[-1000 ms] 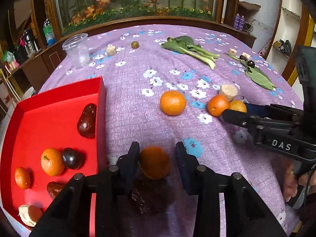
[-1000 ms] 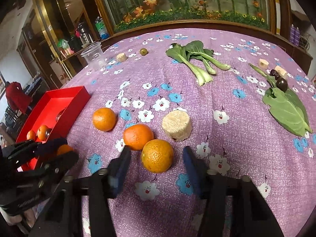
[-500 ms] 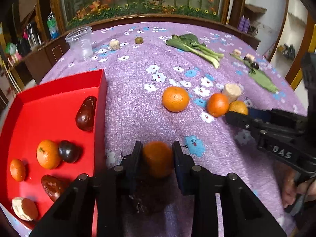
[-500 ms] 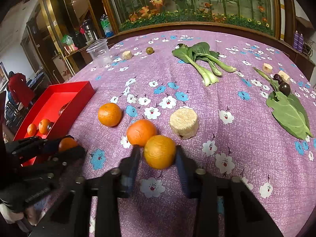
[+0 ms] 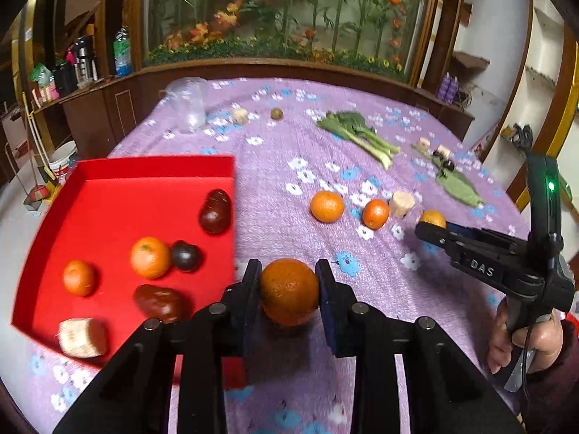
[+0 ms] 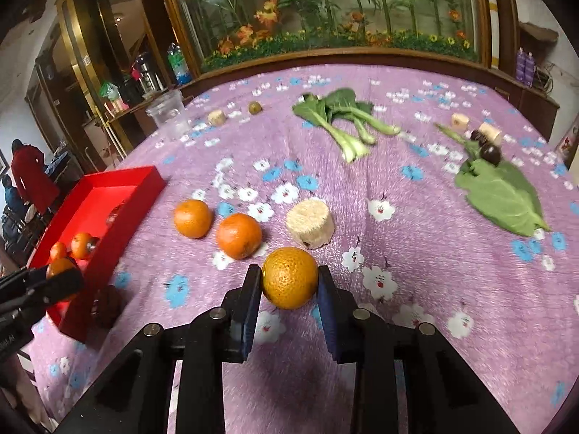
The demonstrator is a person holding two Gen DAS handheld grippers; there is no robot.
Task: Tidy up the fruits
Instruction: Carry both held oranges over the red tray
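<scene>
Oranges clamped in both grippers. Left gripper [image 5: 288, 291] holds a dark orange [image 5: 289, 291], jaws pressed on its two sides, fruit lifted off the cloth just beside the right wall of the red tray [image 5: 108, 166]. Right gripper [image 6: 289, 282] grips a yellow-orange fruit [image 6: 289, 282], jaws having just closed in on it, pads tight against both sides, raised slightly above the bench [image 6: 416, 289].

Tray contents: two small oranges [image 5: 150, 256], a dark plum [image 5: 185, 256], two brown-red fruits [image 5: 215, 211], one pale corn-cob chunk [image 5: 82, 337] at the near corner.

On the purple flowered cloth, two more oranges [image 6: 239, 235] lie side by side, with a pale cob chunk [image 6: 310, 222] just right of them, all apart from the held fruit. Farther back: bok choy [image 6: 343, 119], a big green leaf [image 6: 503, 195] with dark fruits [image 6: 490, 153] at its far end, two small cob pieces [image 6: 460, 121], a clear plastic cup [image 6: 168, 114], a small green fruit [image 6: 254, 107]. A person's hand [image 5: 521, 340] grips the right gripper's handle in the left wrist view.
</scene>
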